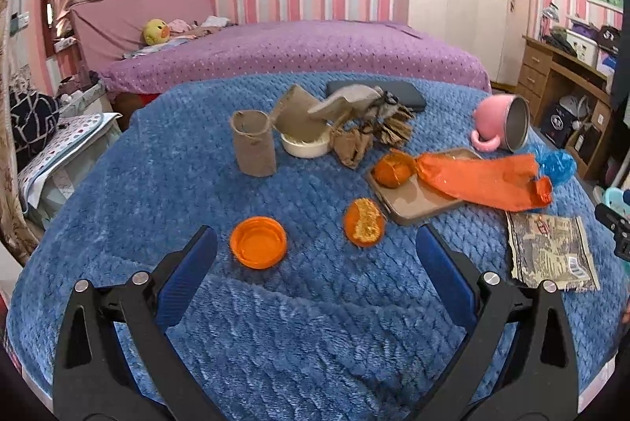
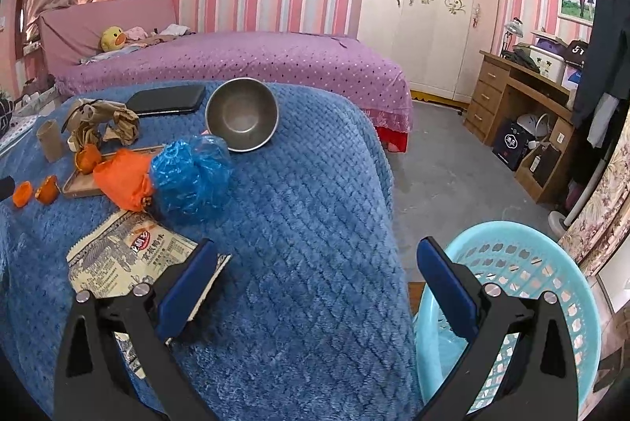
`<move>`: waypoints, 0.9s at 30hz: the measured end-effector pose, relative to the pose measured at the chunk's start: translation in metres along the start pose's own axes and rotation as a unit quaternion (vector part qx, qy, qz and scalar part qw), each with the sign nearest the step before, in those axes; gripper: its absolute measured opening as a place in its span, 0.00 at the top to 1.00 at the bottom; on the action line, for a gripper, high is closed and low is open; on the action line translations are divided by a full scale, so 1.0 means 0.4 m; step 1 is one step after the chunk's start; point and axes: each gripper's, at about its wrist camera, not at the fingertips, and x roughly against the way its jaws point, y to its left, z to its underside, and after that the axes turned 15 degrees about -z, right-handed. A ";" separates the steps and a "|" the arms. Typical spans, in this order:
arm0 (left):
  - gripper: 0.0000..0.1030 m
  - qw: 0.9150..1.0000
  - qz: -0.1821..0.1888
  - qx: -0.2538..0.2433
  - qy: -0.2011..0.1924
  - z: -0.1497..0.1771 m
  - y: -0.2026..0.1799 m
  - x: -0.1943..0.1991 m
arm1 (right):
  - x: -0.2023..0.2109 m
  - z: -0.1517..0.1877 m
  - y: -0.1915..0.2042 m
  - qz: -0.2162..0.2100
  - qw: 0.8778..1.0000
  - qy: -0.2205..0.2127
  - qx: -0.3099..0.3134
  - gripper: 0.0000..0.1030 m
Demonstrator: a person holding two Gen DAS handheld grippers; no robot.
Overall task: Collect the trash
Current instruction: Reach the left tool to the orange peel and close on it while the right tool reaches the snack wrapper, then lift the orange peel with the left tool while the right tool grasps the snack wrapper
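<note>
Left gripper (image 1: 315,243): jaws spread wide, nothing held. Right gripper (image 2: 317,257): jaws likewise wide apart, empty

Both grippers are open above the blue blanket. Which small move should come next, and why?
Probably lower the left gripper onto the orange cap and close. The cap lies just ahead of its open jaws, nearest of the trash, with bare blanket around it. The basket waits at the right.

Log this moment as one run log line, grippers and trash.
left gripper open, empty, above blue blanket | right gripper open, empty | snack wrapper on blanket | basket beside table
</note>
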 end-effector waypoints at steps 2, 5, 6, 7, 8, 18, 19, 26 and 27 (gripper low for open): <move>0.05 1.000 0.002 -0.005 0.005 0.001 -0.014 -0.007 | -0.001 0.001 -0.002 0.000 1.000 0.003 0.003 0.04; 0.05 1.000 0.001 -0.007 0.007 -0.005 -0.033 -0.022 | -0.005 0.000 -0.010 0.000 1.000 0.011 -0.004 0.04; 0.05 1.000 -0.001 -0.007 0.010 -0.008 -0.039 -0.030 | -0.007 -0.002 -0.014 0.000 1.000 0.014 -0.011 0.04; 0.05 1.000 -0.001 -0.007 0.013 -0.012 -0.043 -0.037 | -0.005 -0.004 -0.020 -0.001 1.000 0.013 -0.018 0.04; 0.05 1.000 0.002 -0.006 0.014 -0.014 -0.044 -0.042 | -0.004 -0.005 -0.024 -0.003 1.000 0.011 -0.023 0.04; 0.35 0.998 0.030 -0.036 0.051 -0.025 -0.107 -0.118 | -0.023 -0.001 -0.030 -0.027 0.998 0.041 -0.032 0.04; 0.40 0.997 0.038 -0.040 0.056 -0.024 -0.113 -0.124 | -0.020 0.000 -0.028 -0.029 0.998 0.040 -0.031 0.04; 0.76 0.996 0.059 -0.036 0.061 -0.021 -0.119 -0.121 | -0.013 0.007 0.020 -0.069 0.996 0.044 -0.029 0.04; 0.77 0.996 0.056 -0.037 0.058 -0.021 -0.118 -0.114 | -0.018 0.010 0.031 -0.074 0.996 0.049 -0.026 0.04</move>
